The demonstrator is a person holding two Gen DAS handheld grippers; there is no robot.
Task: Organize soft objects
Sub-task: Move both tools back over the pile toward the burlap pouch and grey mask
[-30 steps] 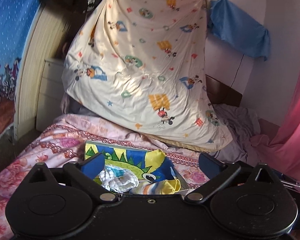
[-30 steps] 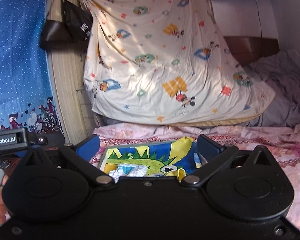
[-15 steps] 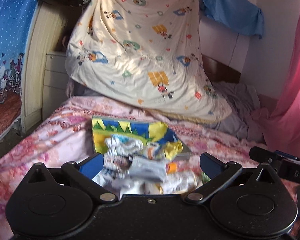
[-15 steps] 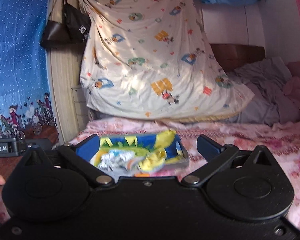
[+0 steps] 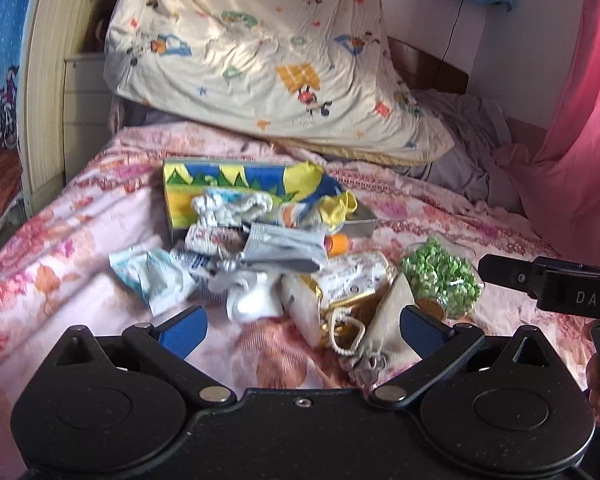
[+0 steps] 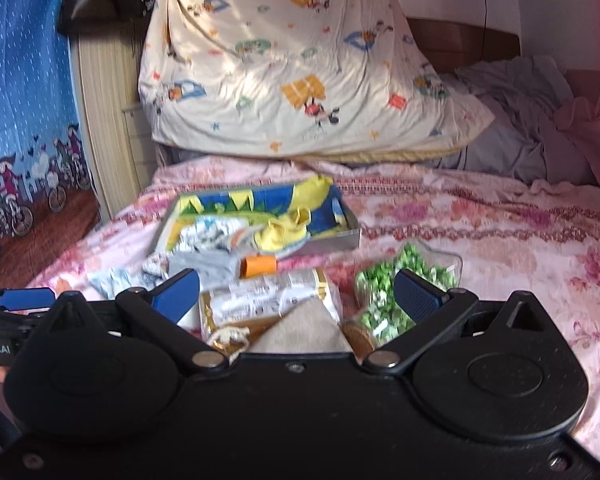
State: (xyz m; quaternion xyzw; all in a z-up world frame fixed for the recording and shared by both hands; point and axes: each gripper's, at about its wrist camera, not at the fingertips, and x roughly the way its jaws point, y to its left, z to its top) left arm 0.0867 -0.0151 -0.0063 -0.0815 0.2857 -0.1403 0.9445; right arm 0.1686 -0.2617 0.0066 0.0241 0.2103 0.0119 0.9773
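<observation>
A heap of soft items lies on the pink floral bed (image 5: 80, 248): white and grey cloths (image 5: 284, 244), a pale blue packet (image 5: 152, 276), a beige drawstring pouch (image 5: 384, 332), a gold-printed bag (image 6: 268, 296) and a clear bag of green bits (image 5: 440, 276). Behind them a colourful dinosaur-print tray (image 5: 220, 180) holds a yellow cloth (image 5: 336, 208). My left gripper (image 5: 300, 328) is open and empty above the near edge of the heap. My right gripper (image 6: 296, 288) is open and empty over the pouch and green bag (image 6: 380, 292).
A large cartoon-print quilt (image 5: 260, 60) leans at the head of the bed. Grey bedding (image 5: 468, 136) is bunched at the back right beside a pink curtain (image 5: 580, 120). A blue patterned curtain (image 6: 24, 80) and white drawers (image 5: 84, 92) stand left.
Both grippers have tilted downward, so the heap of soft items in front of the tray has come into view. Both stay open and empty.
</observation>
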